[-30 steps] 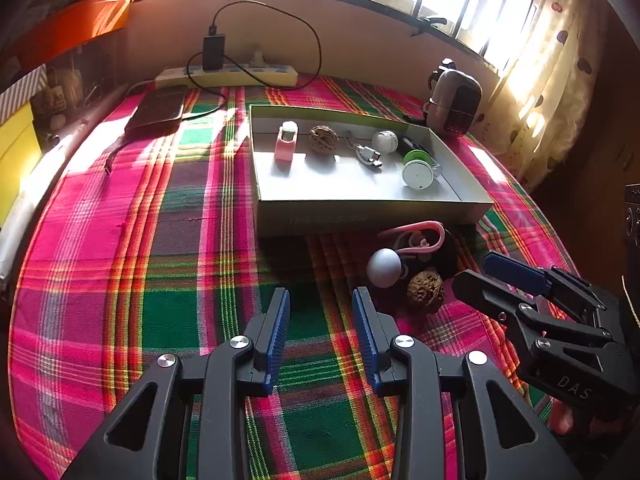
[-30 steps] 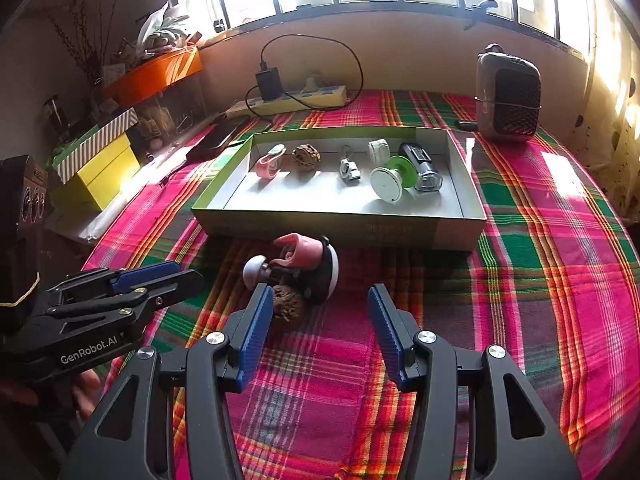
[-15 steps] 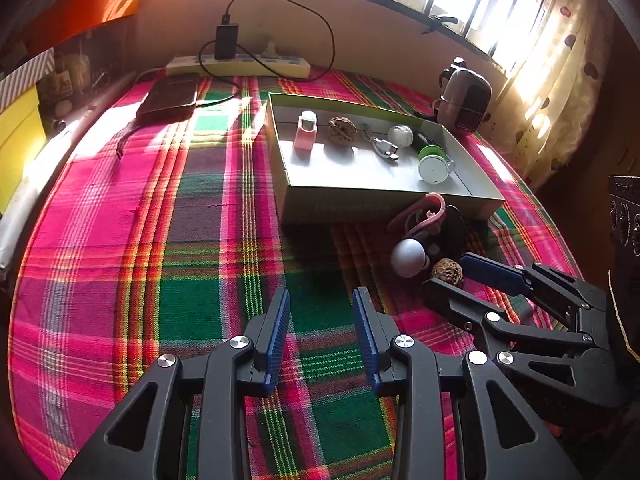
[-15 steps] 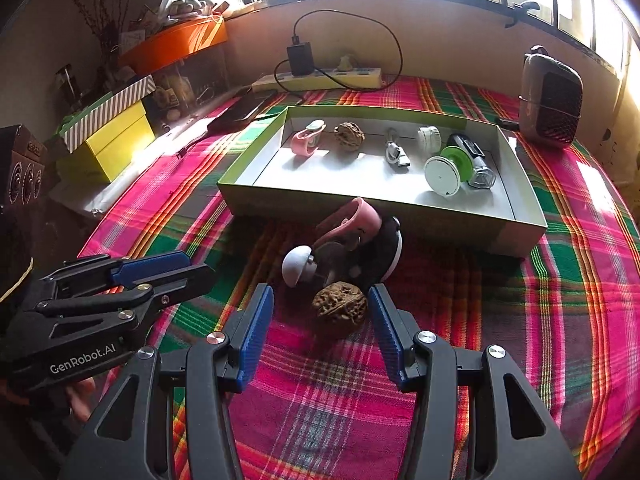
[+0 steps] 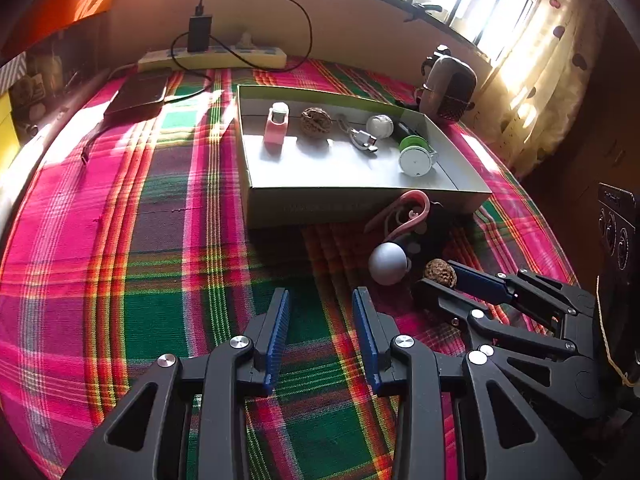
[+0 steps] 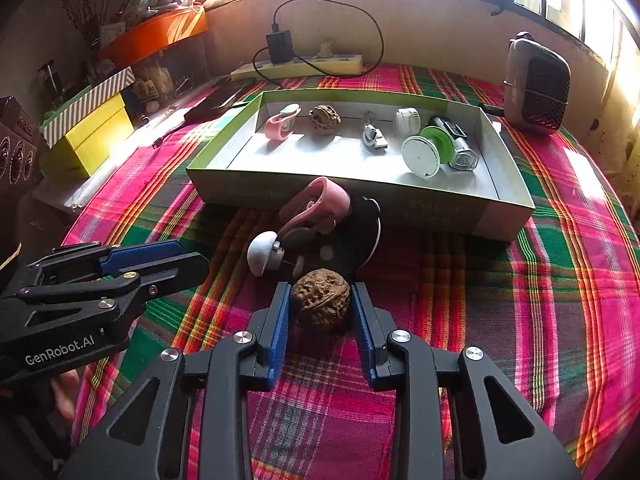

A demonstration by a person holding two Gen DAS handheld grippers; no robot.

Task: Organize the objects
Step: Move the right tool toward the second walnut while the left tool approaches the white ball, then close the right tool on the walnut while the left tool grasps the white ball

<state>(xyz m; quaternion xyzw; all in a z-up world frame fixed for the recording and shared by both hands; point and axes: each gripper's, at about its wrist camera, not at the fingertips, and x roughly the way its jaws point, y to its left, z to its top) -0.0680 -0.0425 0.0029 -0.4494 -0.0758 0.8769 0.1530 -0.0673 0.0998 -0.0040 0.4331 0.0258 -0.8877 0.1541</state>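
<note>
Just in front of the open cardboard box (image 6: 504, 210), on the plaid cloth (image 6: 560, 320), the sorting is looking about half done: a pink clip, a walnut, a small metal clasp, a white cap, a green-and-white spool and a dark clear-ended piece are already lying inside the box, while a small heap is waiting outside its near wall. That heap is holding a pink clip (image 6: 320, 200), a white knob (image 6: 262, 251), a black round piece (image 6: 366, 232) and, on the side farthest from the box, a loose walnut (image 6: 321, 302). The right gripper (image 6: 320, 300) is closing its jaws on this walnut, which is sitting squarely between the blue pads, both of them looking to be at its sides, with the nut resting on the cloth. The left gripper (image 5: 321, 300) is hovering beside the heap, farther from the box, its jaws standing apart with nothing between them.
</note>
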